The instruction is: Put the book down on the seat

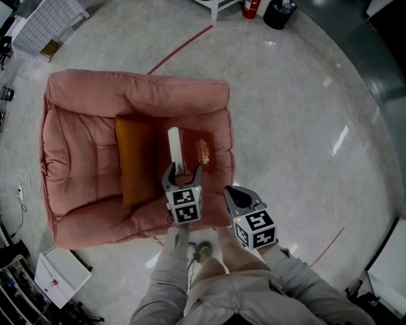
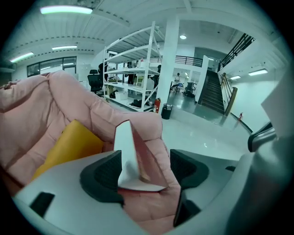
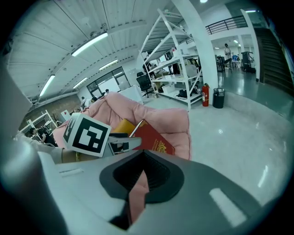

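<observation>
Seen from above, the lower end of the book (image 1: 200, 149) is hidden behind the left claw (image 1: 183, 170), so whether it touches the seat (image 1: 89, 165) of the pink armchair (image 1: 127, 82) cannot be told. The book stands tilted over the seat, white page edge up and red cover facing away from the orange cushion (image 1: 134, 159) beside it. The gold print on the cover is too small to read.

In the left gripper view, the left claw (image 2: 144, 172) is spread wide. The book (image 2: 126, 151) has its near corner between the pads. The page edge lies against one pad, and a strip of pink shows between the cover and the other pad. Only a sliver of cover shows here, and the cushion (image 2: 73, 144) is partly cut off by the gripper's body.

The right claw (image 1: 243, 193) hangs just outside the armchair's near rim, beside the left one. Its own view shows the right claw (image 3: 142, 176) pressed together on nothing, with a thin slit of pink between the pads. That gripper's body covers the bottom of the book (image 3: 154, 140).

On the floor well beyond the armchair's far rim are a fire extinguisher (image 1: 251, 7) and a black bin (image 1: 279, 13), both cropped by the frame edge. White shelving (image 2: 133, 69) stands behind them. A white box (image 1: 60, 273) sits off the armchair's near corner.
</observation>
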Motion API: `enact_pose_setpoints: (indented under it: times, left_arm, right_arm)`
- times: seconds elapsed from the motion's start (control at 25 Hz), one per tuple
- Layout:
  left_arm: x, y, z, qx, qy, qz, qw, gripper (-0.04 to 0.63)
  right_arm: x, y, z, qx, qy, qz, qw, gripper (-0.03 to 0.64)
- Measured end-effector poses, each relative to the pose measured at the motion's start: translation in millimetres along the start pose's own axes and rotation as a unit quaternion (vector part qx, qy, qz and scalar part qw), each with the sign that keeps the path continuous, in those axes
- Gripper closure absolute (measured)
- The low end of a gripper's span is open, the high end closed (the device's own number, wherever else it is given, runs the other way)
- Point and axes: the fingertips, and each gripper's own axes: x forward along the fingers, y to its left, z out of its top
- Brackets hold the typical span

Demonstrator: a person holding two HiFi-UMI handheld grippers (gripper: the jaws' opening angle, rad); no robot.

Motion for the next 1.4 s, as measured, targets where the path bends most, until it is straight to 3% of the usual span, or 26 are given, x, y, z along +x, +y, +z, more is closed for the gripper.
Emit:
enact_pose_setpoints:
  times: [0.08, 0.44, 0.64, 0.68, 0.8, 1.4]
  left_arm:
    - [-2, 7, 3, -0.008, -0.002, 0.009, 0.9999, 0.256]
    - [-24, 16, 11, -0.030, -0.011, 0.019, 0.9993, 0.256]
    - [-43, 16, 16, -0.023, -0.024, 0.020, 0.9992, 0.258]
    - [-49, 17, 17, -0.023, -0.028, 0.026, 0.9990, 0.286]
    - [-66, 25, 22, -0.024, -0.047, 0.053, 0.9972, 0.591]
    - [-148, 13, 38, -0.031, -0.069, 0.051, 0.9958, 0.591]
  right_arm:
    - [0, 1, 1, -0.001, -0.001, 0.002, 1.000, 0.617]
    - [1, 13, 15, -0.012, -0.012, 0.013, 1.000, 0.617]
    - [2, 24, 21, -0.020, -0.020, 0.019, 0.999, 0.617]
    - [2, 26, 22, -0.021, -0.022, 0.020, 0.999, 0.617]
    - [-1, 33, 25, -0.025, -0.027, 0.022, 0.999, 0.617]
    - [-31, 62, 30, -0.056, -0.051, 0.029, 0.997, 0.617]
